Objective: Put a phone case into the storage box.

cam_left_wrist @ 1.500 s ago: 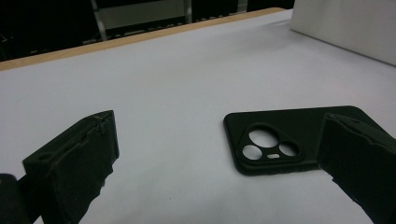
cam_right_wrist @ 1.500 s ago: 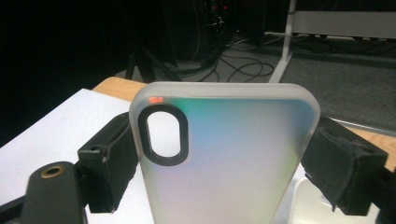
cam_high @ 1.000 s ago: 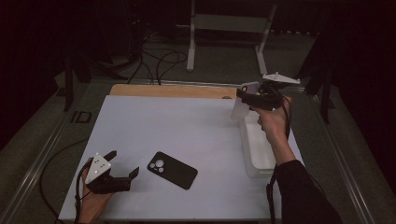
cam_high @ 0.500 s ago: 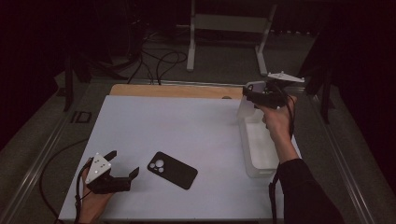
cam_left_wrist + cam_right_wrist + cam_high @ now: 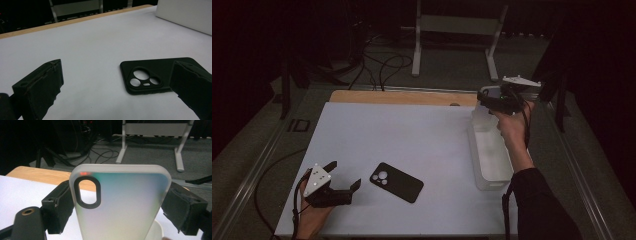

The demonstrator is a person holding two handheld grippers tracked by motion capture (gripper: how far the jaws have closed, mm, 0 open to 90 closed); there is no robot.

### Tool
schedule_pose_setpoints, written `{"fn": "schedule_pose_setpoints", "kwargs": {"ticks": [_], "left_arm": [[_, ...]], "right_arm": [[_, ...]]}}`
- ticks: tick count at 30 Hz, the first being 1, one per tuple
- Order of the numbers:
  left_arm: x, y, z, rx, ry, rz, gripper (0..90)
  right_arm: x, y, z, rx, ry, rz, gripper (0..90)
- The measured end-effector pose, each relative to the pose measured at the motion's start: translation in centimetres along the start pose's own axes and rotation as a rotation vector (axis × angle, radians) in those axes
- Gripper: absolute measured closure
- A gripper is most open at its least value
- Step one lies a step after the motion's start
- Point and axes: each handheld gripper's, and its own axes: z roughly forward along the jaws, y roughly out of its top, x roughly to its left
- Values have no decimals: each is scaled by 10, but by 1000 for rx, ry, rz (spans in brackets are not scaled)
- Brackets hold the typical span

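- Between my right gripper's (image 5: 120,212) fingers (image 5: 58,206) sits a frosted translucent phone case (image 5: 122,202), clamped by its edges and held upright above the far end of the clear plastic bin (image 5: 492,165).
- Low on the white worktop (image 5: 412,135), my left gripper (image 5: 343,179) rests with fingers apart, gripping nothing.
- Just beside it lies a black phone case (image 5: 396,181), flat, camera cutouts up.

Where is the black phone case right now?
High view: the black phone case lies flat on the white table, near-left, just right of the left gripper.
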Motion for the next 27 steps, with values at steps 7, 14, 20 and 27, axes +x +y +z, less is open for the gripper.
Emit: {"fn": "schedule_pose_setpoints", "kwargs": {"ticks": [7,14,20,27], "left_arm": [[0,0,0,-1,-1,0,0],[0,0,0,-1,0,0,0],[0,0,0,0,0,0,0],[0,0,0,-1,0,-2,0]], "right_arm": [[-4,-2,4,11,-27,3,170],[-11,-8,11,31,-57,14,169],[-17,-12,15,41,-75,32,169],[-20,-18,23,64,-88,41,169]]}}
